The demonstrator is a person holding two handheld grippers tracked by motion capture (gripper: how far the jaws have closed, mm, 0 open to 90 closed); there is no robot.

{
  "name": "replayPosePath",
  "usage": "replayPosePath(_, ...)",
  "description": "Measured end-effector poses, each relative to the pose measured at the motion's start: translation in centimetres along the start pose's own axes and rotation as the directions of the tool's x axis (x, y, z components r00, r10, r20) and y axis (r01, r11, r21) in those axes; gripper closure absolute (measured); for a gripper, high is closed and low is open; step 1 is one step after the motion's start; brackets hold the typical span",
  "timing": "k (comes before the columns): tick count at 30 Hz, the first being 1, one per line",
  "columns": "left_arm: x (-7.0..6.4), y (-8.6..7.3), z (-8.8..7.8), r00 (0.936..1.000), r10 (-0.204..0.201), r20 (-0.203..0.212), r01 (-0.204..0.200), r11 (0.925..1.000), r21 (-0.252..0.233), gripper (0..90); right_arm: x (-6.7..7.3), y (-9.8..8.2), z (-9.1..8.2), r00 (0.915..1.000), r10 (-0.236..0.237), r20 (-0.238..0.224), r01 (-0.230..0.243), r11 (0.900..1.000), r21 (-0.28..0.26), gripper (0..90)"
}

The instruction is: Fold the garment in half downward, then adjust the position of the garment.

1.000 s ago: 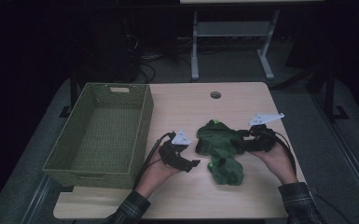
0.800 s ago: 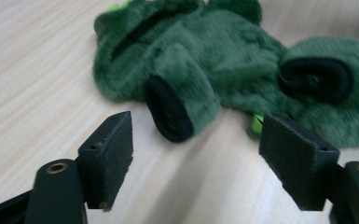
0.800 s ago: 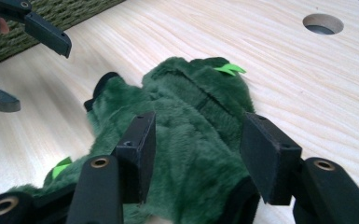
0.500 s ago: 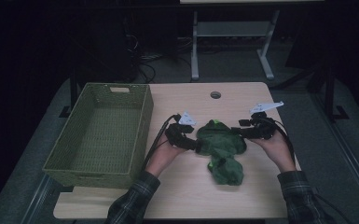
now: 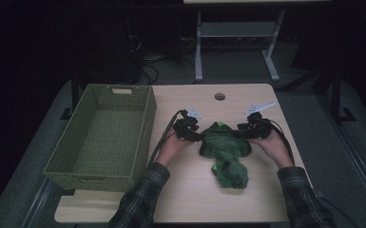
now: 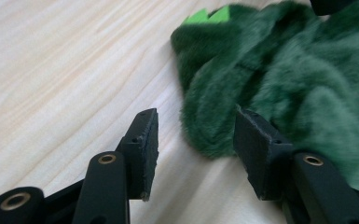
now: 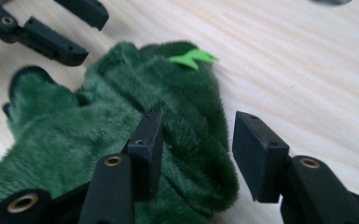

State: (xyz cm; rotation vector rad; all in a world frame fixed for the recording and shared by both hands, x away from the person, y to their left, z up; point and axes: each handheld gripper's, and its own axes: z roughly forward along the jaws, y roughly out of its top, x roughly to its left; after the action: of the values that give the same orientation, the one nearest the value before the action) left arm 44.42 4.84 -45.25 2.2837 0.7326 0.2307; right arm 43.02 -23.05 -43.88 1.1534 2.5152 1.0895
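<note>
A dark green plush thing [image 5: 226, 149] with a light green felt spike lies crumpled on the wooden table [image 5: 190, 194], right of the middle. My left gripper [image 5: 200, 137] is at its left edge, low over the table. In the left gripper view its jaws [image 6: 196, 116] have just been closing, but they still stand apart; the plush's edge [image 6: 298, 79] lies between them against the right jaw. My right gripper [image 5: 240, 134] is at the plush's right edge. Its jaws [image 7: 198, 116] have also been closing, with a fold of plush [image 7: 121, 116] between them and a gap at the right jaw.
A green woven basket [image 5: 145, 128] stands on the left of the table, with nothing in it. A round cable hole [image 5: 219, 96] sits near the table's far edge. Behind the table are a metal stand [image 5: 237, 33] and cables on the dark floor.
Both hands have moved up the table toward the far end of the plush and closed in on its two sides. Both pairs of jaws have narrowed.
</note>
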Motion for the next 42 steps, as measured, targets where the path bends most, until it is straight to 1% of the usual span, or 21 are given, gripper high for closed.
replayPosePath(2,0.1,-0.1,0.4,1.0000,-0.008,-0.003,0.008,1.0000,0.001,51.1,-0.2,-0.1,0.6,0.9999,-0.008,0.012,0.008,1.000,0.019,54.6)
replayPosePath(5,0.3,0.0,0.8,0.9999,-0.010,0.003,0.010,0.9999,0.006,52.7,-0.4,-0.3,1.1,1.0000,-0.001,0.008,0.001,1.000,0.028,56.3)
replayPosePath(9,0.3,0.2,1.4,0.9999,-0.009,0.011,0.009,0.9999,0.006,58.5,-0.7,-0.6,2.0,0.9999,0.002,0.013,-0.003,0.999,0.050,60.3)
replayPosePath(13,0.0,0.2,2.0,0.9997,0.013,0.019,-0.013,0.9996,0.026,71.4,-0.8,-0.7,2.4,0.9997,0.006,0.022,-0.007,0.997,0.072,71.7)
replayPosePath(14,-0.1,0.3,2.1,0.9997,0.018,0.015,-0.018,0.9996,0.023,75.0,-0.8,-0.7,2.5,0.9997,0.006,0.023,-0.007,0.997,0.071,75.7)
replayPosePath(16,-0.2,0.3,2.1,0.9997,0.020,0.016,-0.021,0.9995,0.023,81.9,-0.7,-0.7,2.5,0.9995,-0.002,0.032,-0.001,0.997,0.072,80.9)
replayPosePath(17,-0.2,0.3,2.0,0.9997,0.021,0.014,-0.022,0.9995,0.024,85.9,-0.6,-0.6,2.4,0.9996,0.006,0.028,-0.008,0.997,0.072,84.0)
replayPosePath(19,-0.1,0.4,1.8,0.9997,0.020,0.011,-0.021,0.9995,0.026,87.2,-0.5,-0.5,2.3,0.9997,0.015,0.019,-0.016,0.998,0.066,86.1)
replayPosePath(23,0.3,0.7,0.9,0.9998,0.019,-0.010,-0.019,0.9998,0.000,87.5,-0.1,-0.1,2.0,0.9997,0.021,0.012,-0.022,0.998,0.056,86.9)
replayPosePath(25,0.8,0.9,0.2,0.9997,0.017,-0.019,-0.017,0.9998,-0.011,87.5,0.0,0.0,1.9,0.9997,0.024,0.002,-0.024,0.999,0.044,86.9)
replayPosePath(27,1.2,1.0,-0.4,0.9993,0.012,-0.035,-0.013,0.9997,-0.023,87.4,0.3,0.3,1.8,0.9998,0.020,0.003,-0.020,0.999,0.035,86.9)
replayPosePath(28,1.3,1.1,-0.7,0.9991,0.003,-0.042,-0.004,0.9995,-0.031,87.3,0.4,0.4,1.8,0.9999,0.016,0.003,-0.016,1.000,0.025,86.9)
replayPosePath(31,1.9,1.4,-1.4,0.9979,0.010,-0.064,-0.012,0.9991,-0.041,87.3,0.9,0.8,1.7,0.9999,0.016,0.000,-0.016,1.000,0.004,87.2)
replayPosePath(32,2.0,1.5,-1.6,0.9978,0.011,-0.065,-0.013,0.9989,-0.044,87.3,0.9,0.9,1.7,0.9999,0.017,0.002,-0.017,1.000,-0.006,87.3)
replayPosePath(34,2.1,1.8,-1.9,0.9974,0.003,-0.071,-0.007,0.9986,-0.052,87.2,1.0,1.3,1.6,0.9998,0.021,0.004,-0.021,1.000,-0.005,87.3)
replayPosePath(36,2.2,2.0,-2.3,0.9970,0.014,-0.076,-0.018,0.9980,-0.060,87.1,1.1,1.9,1.2,0.9999,0.011,0.011,-0.011,1.000,-0.021,87.4)
replayPosePath(38,2.2,2.1,-2.6,0.9971,0.017,-0.074,-0.022,0.9976,-0.066,87.0,1.2,2.4,0.7,0.9996,0.000,0.027,0.001,0.999,-0.033,87.6)
replayPosePath(39,2.1,2.2,-2.7,0.9975,0.011,-0.070,-0.016,0.9975,-0.069,87.0,1.2,2.6,0.4,0.9995,0.000,0.032,0.002,0.999,-0.050,87.6)
replayPosePath(40,2.1,2.3,-2.8,0.9974,0.022,-0.068,-0.027,0.9970,-0.073,86.9,1.1,2.8,0.2,0.9995,0.008,0.030,-0.007,0.999,-0.049,87.6)
replayPosePath(41,2.0,2.3,-3.0,0.9977,0.021,-0.065,-0.026,0.9967,-0.076,86.8,1.1,2.9,-0.1,0.9993,0.003,0.039,-0.001,0.999,-0.052,87.6)
replayPosePath(42,1.8,2.4,-3.1,0.9977,0.023,-0.063,-0.028,0.9964,-0.080,86.7,1.1,3.1,-0.4,0.9992,0.004,0.041,-0.001,0.998,-0.066,87.6)
